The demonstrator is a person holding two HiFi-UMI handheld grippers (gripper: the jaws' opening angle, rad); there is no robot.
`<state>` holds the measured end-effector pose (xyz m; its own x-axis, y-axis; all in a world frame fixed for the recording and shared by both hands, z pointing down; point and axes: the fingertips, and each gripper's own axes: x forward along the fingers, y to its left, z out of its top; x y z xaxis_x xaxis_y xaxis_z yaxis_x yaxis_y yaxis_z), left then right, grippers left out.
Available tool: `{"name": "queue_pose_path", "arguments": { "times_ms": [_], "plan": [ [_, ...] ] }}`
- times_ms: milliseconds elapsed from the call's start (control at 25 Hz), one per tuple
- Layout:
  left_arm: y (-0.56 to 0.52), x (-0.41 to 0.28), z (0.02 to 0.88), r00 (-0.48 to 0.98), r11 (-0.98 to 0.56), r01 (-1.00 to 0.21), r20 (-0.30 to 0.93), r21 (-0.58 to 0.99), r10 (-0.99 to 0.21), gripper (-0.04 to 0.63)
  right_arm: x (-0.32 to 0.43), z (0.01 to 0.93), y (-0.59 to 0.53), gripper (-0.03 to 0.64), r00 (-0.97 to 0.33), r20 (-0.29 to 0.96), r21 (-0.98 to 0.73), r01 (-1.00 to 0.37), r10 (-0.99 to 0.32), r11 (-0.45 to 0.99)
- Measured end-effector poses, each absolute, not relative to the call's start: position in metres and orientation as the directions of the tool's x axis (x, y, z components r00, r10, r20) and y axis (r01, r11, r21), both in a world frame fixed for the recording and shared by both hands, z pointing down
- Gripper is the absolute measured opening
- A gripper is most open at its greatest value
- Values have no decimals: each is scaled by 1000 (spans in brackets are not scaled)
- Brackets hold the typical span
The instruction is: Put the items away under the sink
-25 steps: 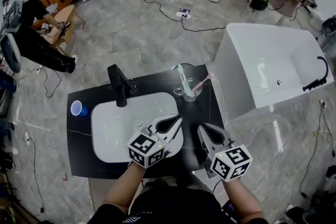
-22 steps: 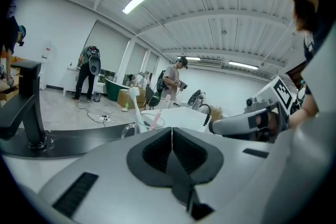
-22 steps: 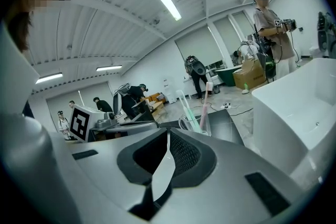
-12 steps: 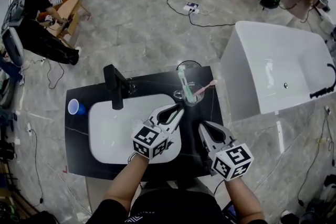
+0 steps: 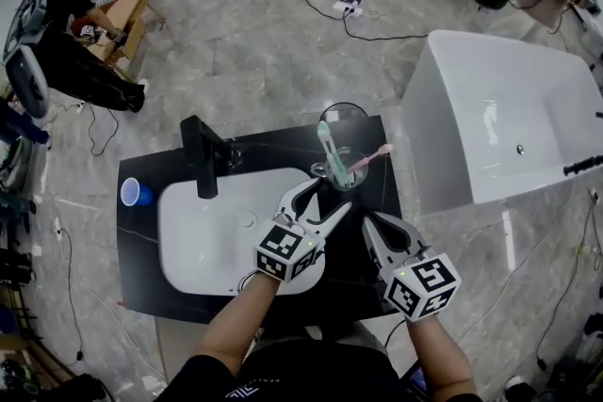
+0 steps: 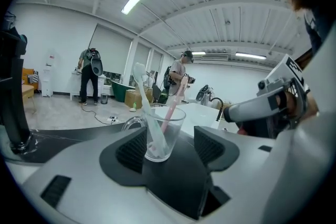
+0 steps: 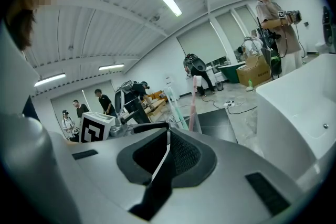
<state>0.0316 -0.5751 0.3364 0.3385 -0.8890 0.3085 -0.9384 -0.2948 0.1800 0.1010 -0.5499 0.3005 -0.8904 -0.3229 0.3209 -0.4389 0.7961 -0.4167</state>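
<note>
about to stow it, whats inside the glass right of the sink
A green toothbrush and a pink toothbrush stand in the glass, leaning over the rim. Nothing else shows; whether water sits at the bottom cannot be told.

Glass (image 5: pixel 339 170) on counter (image 5: pixel 141 270) right of basin (image 5: pixel 203 240) — faucet (image 5: pixel 203 155) behind basin, cup (image 5: pixel 135 194) left.

The head view looks steeply down from above onto the black worktop (image 5: pixel 141 287) and sink (image 5: pixel 203 240). Each gripper view sits low, facing nearly level along its fingers (image 6: pixel 128 152); all three share the toothbrush glass (image 5: pixel 339 168).
</note>
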Motion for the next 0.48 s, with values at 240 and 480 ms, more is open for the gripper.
{"name": "queue_pose_path", "arguments": {
  "times_ms": [240, 480],
  "plan": [
    [-585, 28, 344, 292, -241, -951, 310, 192, -905, 304, 102, 305, -561, 40, -883, 324, -409, -454, -339, 792],
    [-595, 30, 344, 256, -200, -956, 275, 216, -927, 330, 108, 308, -577, 40, -876, 323, -412, -471, -358, 780]
  ]
}}
